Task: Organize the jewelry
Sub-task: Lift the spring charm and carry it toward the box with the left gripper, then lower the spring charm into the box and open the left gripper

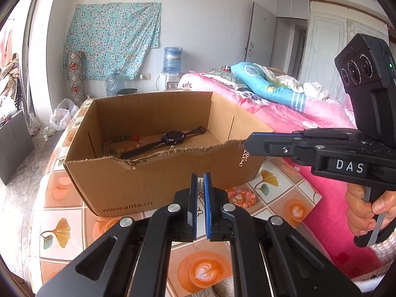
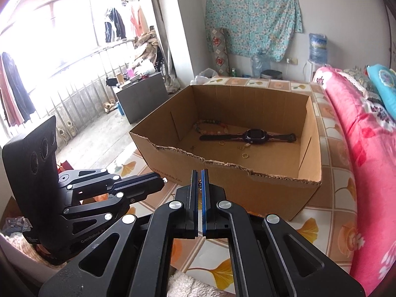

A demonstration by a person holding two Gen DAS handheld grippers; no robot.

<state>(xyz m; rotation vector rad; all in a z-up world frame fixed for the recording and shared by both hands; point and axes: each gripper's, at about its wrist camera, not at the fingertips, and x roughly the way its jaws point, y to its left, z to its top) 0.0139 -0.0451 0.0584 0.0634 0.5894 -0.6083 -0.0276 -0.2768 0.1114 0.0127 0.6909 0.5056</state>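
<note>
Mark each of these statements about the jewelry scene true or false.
1. A dark watch lies inside the cardboard box. True.
2. No beads are in the box. False: a beaded bracelet lies beside the watch.
3. A pink bead bracelet lies on the table, outside the box. True.
4. The right gripper is wide open and empty. False: it is shut on a thin gold chain that dangles from its tips.
5. The box is closed with a lid. False: its top is open.
</note>
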